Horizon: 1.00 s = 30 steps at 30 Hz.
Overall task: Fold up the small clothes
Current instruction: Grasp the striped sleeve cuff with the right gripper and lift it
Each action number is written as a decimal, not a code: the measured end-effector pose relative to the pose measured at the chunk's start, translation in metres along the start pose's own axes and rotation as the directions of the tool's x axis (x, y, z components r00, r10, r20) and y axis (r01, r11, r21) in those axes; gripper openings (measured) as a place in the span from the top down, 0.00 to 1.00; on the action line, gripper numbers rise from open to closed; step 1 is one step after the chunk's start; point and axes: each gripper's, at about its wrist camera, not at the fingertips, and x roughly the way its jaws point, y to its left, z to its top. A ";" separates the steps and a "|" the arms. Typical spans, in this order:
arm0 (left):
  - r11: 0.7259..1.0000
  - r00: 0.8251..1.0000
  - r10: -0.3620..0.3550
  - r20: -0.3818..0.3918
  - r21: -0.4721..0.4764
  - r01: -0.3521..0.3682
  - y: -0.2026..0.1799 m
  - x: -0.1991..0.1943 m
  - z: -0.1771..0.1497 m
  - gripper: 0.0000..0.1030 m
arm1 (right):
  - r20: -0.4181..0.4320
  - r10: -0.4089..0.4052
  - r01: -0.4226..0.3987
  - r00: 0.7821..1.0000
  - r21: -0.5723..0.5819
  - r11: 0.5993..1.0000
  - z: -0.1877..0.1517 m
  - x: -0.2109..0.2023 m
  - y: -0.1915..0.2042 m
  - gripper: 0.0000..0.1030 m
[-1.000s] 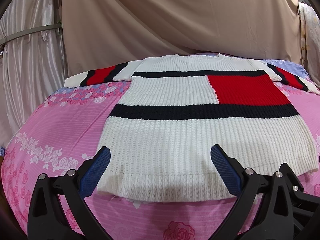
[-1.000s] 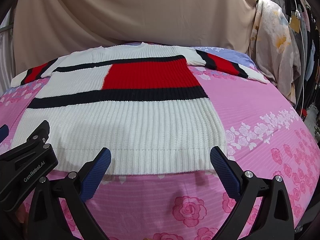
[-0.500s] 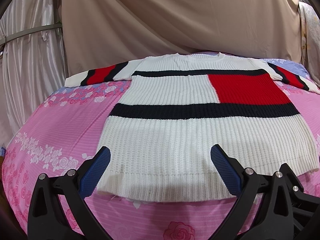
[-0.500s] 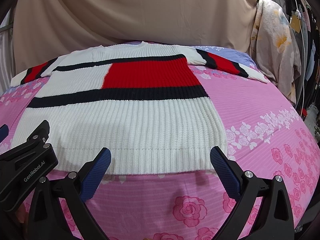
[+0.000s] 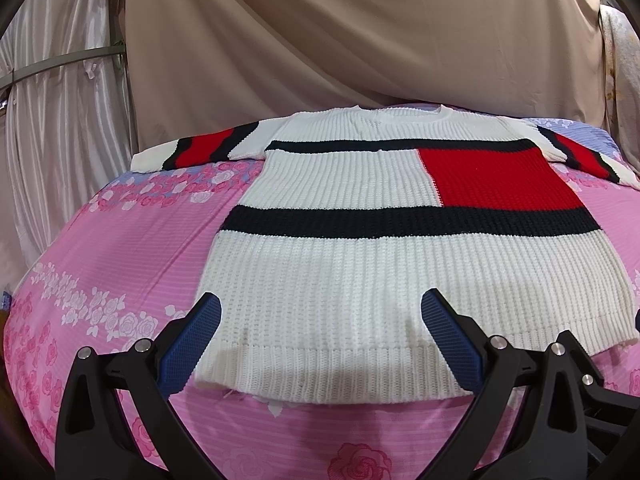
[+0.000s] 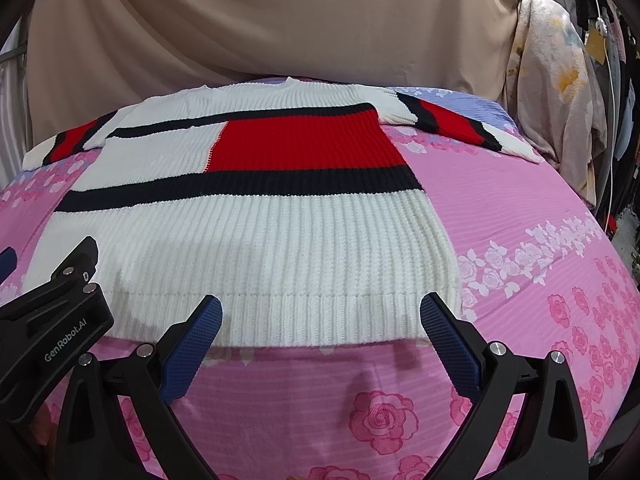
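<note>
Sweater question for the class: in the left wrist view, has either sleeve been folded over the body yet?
No. The sweater lies flat on the pink bedsheet with both striped sleeves spread outward.

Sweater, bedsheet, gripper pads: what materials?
Sweater: chunky rib knit, matte, likely wool or acrylic; raised vertical ribs show. Bedsheet: thin woven cloth with printed roses, fine ribbed stripes. Right gripper fingers: blue pads, textured grid, probably rubber, on black plastic.

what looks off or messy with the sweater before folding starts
Little stands out. The sweater lies flat on the pink sheet, sleeves spread out. Its hem has a faint yellowish discolouring near the left corner. Both tools, left and right, are open and hold nothing.
</note>
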 end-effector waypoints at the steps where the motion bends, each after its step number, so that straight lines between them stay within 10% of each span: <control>1: 1.000 1.000 -0.005 -0.004 -0.005 0.005 0.001 0.000 0.002 0.05 | -0.013 0.011 -0.011 1.000 -0.001 1.000 0.002 0.001 -0.003 0.05; 10: 0.979 0.986 -0.155 -0.060 -0.143 0.145 0.055 0.022 0.050 0.05 | 0.072 -0.023 0.008 0.997 0.193 0.981 0.105 0.040 -0.163 0.05; 23: 0.983 0.998 -0.053 -0.036 -0.177 0.046 0.099 0.088 0.108 0.05 | -0.154 -0.097 0.174 0.983 0.627 0.760 0.209 0.246 -0.379 0.22; 26: 0.990 0.997 -0.027 -0.073 -0.140 0.016 0.101 0.102 0.111 0.05 | -0.132 -0.090 0.157 0.987 0.696 0.701 0.213 0.261 -0.393 0.35; 28: 0.991 0.997 -0.020 -0.072 -0.136 0.010 0.103 0.107 0.114 0.05 | -0.113 -0.023 0.097 0.993 0.704 0.704 0.230 0.270 -0.385 0.90; 30: 0.991 0.997 -0.037 -0.064 -0.130 0.028 0.103 0.110 0.120 0.05 | -0.020 -0.019 0.028 1.000 0.650 0.759 0.265 0.257 -0.348 0.89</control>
